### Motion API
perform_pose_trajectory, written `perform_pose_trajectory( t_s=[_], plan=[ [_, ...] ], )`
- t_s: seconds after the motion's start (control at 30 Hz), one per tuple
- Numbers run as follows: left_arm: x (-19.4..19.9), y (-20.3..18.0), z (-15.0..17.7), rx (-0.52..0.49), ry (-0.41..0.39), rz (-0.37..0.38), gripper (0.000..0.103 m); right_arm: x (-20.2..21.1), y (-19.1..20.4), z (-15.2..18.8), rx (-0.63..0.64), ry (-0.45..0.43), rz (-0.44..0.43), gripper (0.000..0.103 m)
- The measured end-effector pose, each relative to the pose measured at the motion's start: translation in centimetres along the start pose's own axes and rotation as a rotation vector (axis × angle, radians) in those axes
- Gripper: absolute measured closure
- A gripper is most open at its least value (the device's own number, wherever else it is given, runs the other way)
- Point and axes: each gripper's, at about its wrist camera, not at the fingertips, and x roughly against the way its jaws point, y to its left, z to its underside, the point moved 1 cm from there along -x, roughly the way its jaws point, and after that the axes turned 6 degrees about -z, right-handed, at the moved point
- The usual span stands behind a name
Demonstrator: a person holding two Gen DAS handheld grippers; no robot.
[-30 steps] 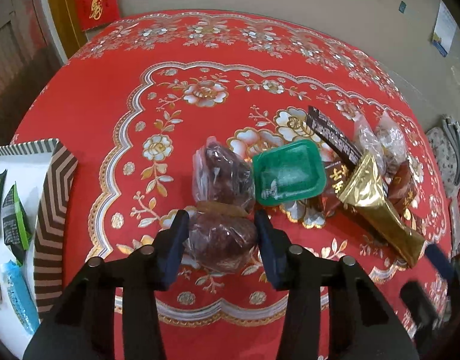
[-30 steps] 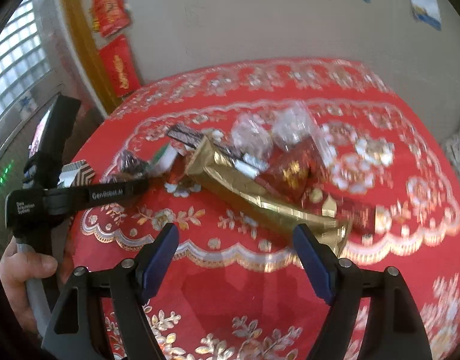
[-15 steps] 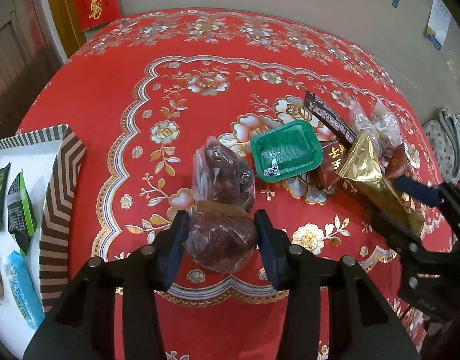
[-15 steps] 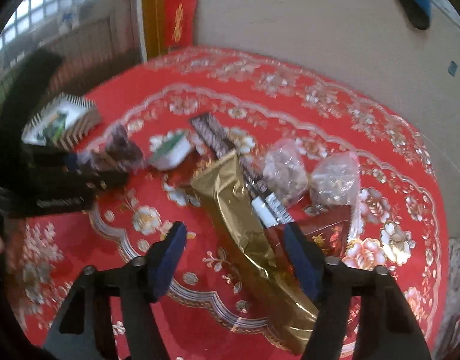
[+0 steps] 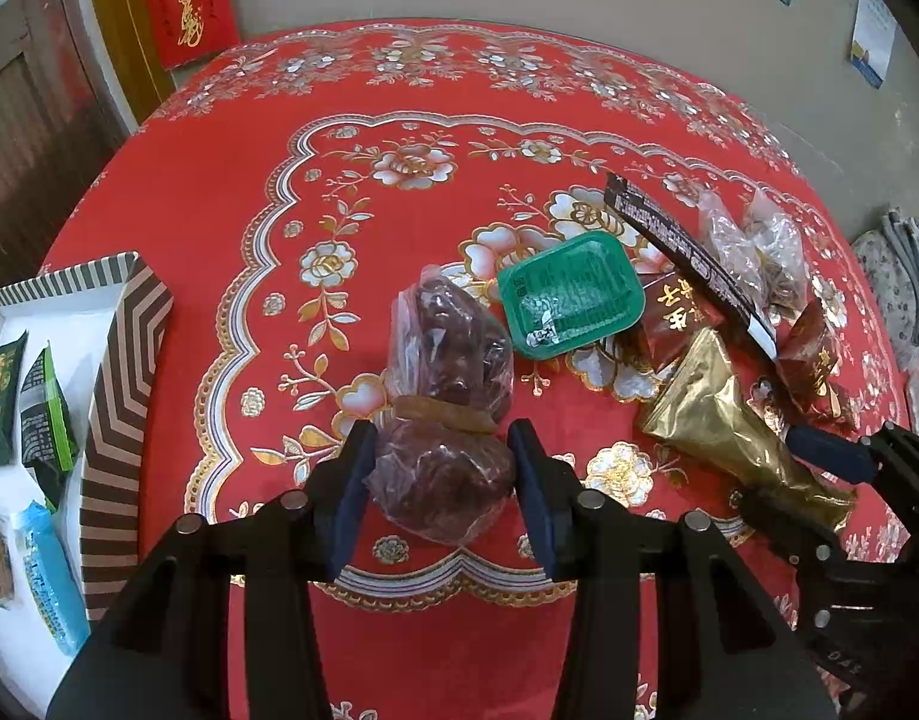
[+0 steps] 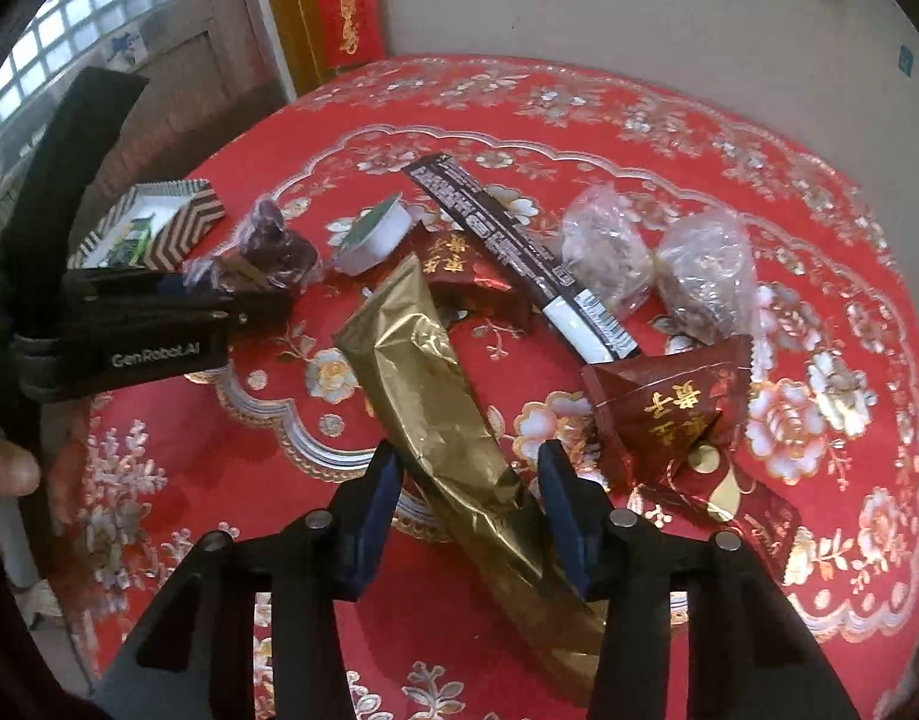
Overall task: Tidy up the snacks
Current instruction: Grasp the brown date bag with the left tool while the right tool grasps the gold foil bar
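My left gripper [image 5: 440, 468] is shut on the near lobe of a clear bag of dark red dates [image 5: 444, 420], tied in the middle with a brown band. My right gripper [image 6: 468, 483] is open and straddles a long gold foil packet [image 6: 441, 414] lying on the red tablecloth; the pads do not press it. The right gripper also shows in the left wrist view [image 5: 819, 468] at the gold packet [image 5: 717, 414]. The striped tray [image 5: 123, 360] with several small snack packs sits at the left.
A green-lidded cup [image 5: 570, 294], a long black wrapper [image 5: 687, 252], red foil packets [image 6: 669, 402] and two clear bags of nuts [image 6: 705, 270] lie on the round table [image 5: 399, 120]. A wall stands behind it. My left hand [image 6: 15, 468] shows at the left.
My right gripper has moved down and forward over the gold packet, and its fingers have narrowed around it. My left gripper stays shut on the date bag, almost unmoved.
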Motion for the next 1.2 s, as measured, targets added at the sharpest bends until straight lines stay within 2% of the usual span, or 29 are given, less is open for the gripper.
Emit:
perform_pose_trajectory(
  t_s=[0.13, 0.27, 0.3, 0.37, 0.43, 0.53, 0.8, 1.2],
  plan=[
    [0.0, 0.0, 0.0, 0.004, -0.001, -0.002, 0.060, -0.2, 0.1, 0.5, 0.056, 0.024, 0.048, 0.054],
    [0.0, -0.2, 0.1, -0.009, -0.005, -0.020, 0.060, -0.1, -0.2, 0.8, 0.073, 0.028, 0.030, 0.057],
    [0.0, -0.3, 0.1, -0.016, -0.007, -0.025, 0.060, -0.2, -0.2, 0.9, 0.079, 0.031, 0.029, 0.062],
    [0.1, -0.5, 0.2, -0.025, -0.013, -0.033, 0.060, -0.3, -0.2, 1.0, 0.081, 0.025, 0.036, 0.063],
    [0.1, -0.4, 0.3, -0.029, -0.022, -0.032, 0.061, -0.3, -0.3, 1.2, 0.055, 0.017, 0.021, 0.070],
    [0.4, 0.5, 0.7, -0.009, -0.020, -0.006, 0.064, 0.4, -0.1, 1.8, 0.001, -0.009, 0.001, 0.084],
    [2.5, 2.1, 2.1, 0.008, -0.066, 0.009, 0.065, 3.2, 1.4, 3.7, -0.166, -0.178, -0.062, 0.084],
    [4.7, 3.1, 3.9, -0.003, -0.094, 0.049, 0.066, 4.2, 3.6, 4.4, -0.233, -0.235, -0.070, 0.084]
  ],
)
